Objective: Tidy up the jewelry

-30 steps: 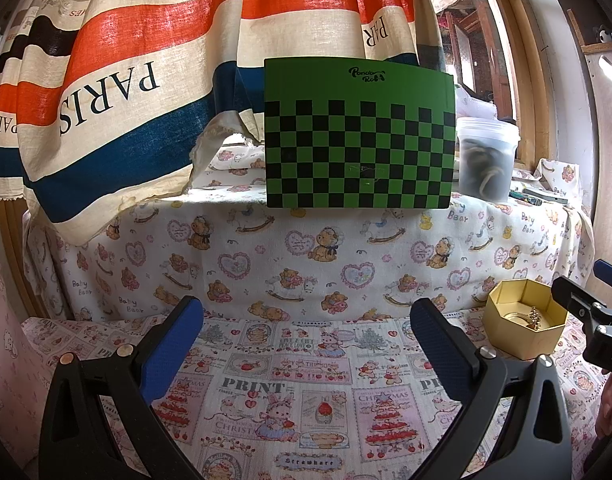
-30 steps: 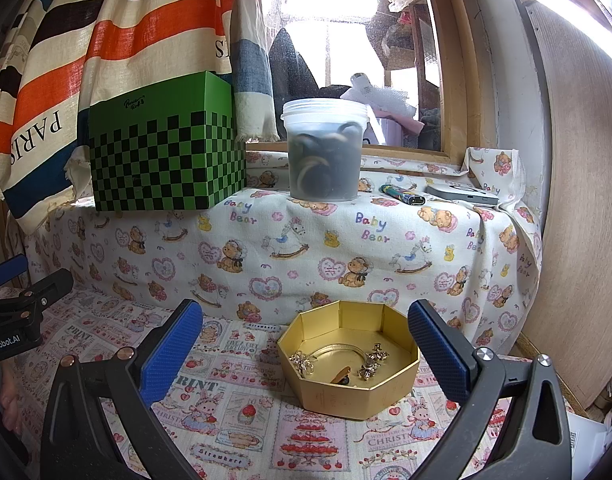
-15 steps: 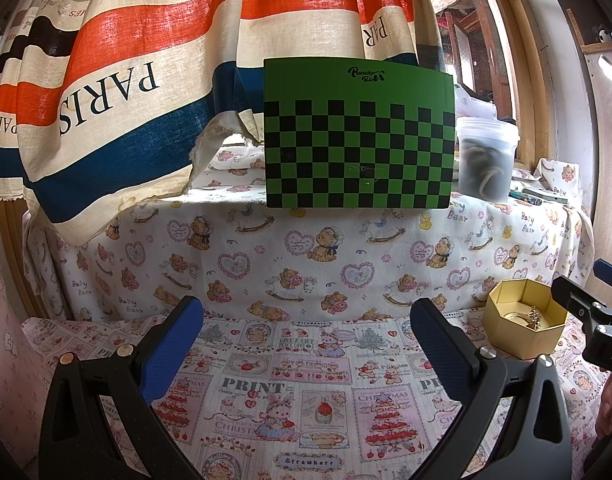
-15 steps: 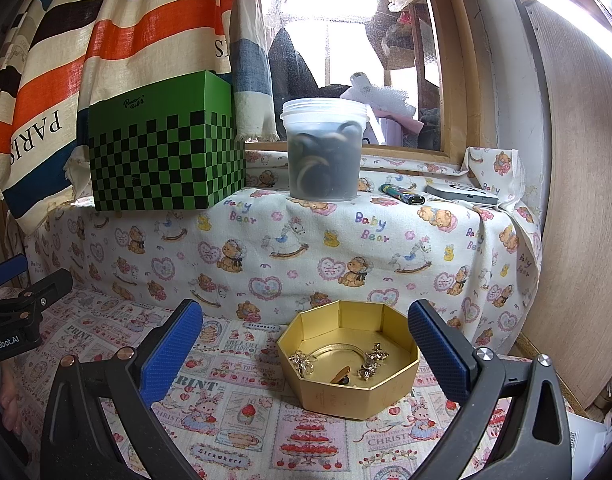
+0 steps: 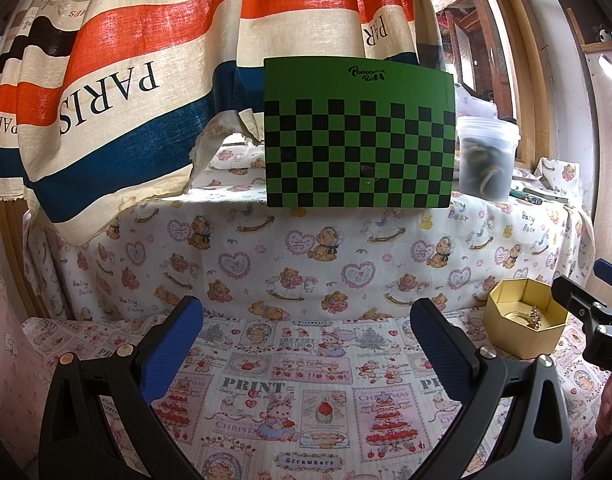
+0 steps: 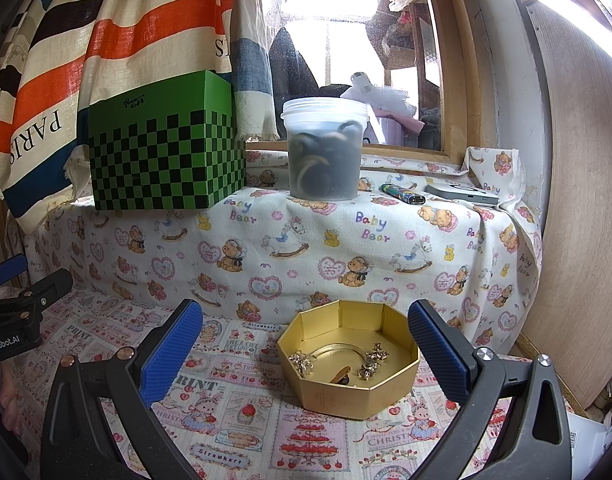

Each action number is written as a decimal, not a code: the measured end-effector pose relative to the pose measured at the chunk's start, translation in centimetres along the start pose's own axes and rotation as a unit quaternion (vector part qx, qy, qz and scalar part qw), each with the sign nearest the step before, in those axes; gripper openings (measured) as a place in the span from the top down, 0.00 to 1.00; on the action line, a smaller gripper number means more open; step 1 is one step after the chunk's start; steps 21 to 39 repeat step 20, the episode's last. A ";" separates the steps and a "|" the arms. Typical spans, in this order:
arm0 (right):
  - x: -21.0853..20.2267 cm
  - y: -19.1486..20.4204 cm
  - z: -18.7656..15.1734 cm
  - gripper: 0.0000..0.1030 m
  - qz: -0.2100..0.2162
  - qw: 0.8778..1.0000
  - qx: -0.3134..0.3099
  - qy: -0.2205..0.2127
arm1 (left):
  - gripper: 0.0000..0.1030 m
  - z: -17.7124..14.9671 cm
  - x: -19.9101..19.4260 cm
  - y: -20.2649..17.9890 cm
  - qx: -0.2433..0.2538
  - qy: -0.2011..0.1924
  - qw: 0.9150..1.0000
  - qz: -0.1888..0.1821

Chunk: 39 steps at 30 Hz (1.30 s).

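The right tongs (image 6: 304,350) are spread wide and level, low over the tabletop (image 6: 242,420), with the gold octagonal box (image 6: 348,362) of jewelry (image 6: 338,358) between the fingers. Left of this box, the left tongs (image 5: 306,342) are also spread, holding nothing.

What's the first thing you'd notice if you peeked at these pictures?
The shiny gold box of jewelry, sitting on the printed cloth right ahead of the right gripper, whose jaws stand open. Next, the green checkered box up on the ledge, beside a plastic tub and under the striped PARIS curtain.
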State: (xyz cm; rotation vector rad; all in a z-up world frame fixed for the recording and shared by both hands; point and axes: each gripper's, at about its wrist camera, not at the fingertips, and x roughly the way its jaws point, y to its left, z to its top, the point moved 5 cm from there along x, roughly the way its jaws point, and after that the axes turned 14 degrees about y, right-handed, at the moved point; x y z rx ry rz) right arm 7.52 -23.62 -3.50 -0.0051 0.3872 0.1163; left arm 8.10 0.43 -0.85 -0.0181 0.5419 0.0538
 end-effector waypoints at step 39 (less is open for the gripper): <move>0.0 0.0 0.0 0.00 0.000 1.000 0.000 0.000 | 0.00 0.0 0.1 -0.1 0.002 0.002 1.000 -0.001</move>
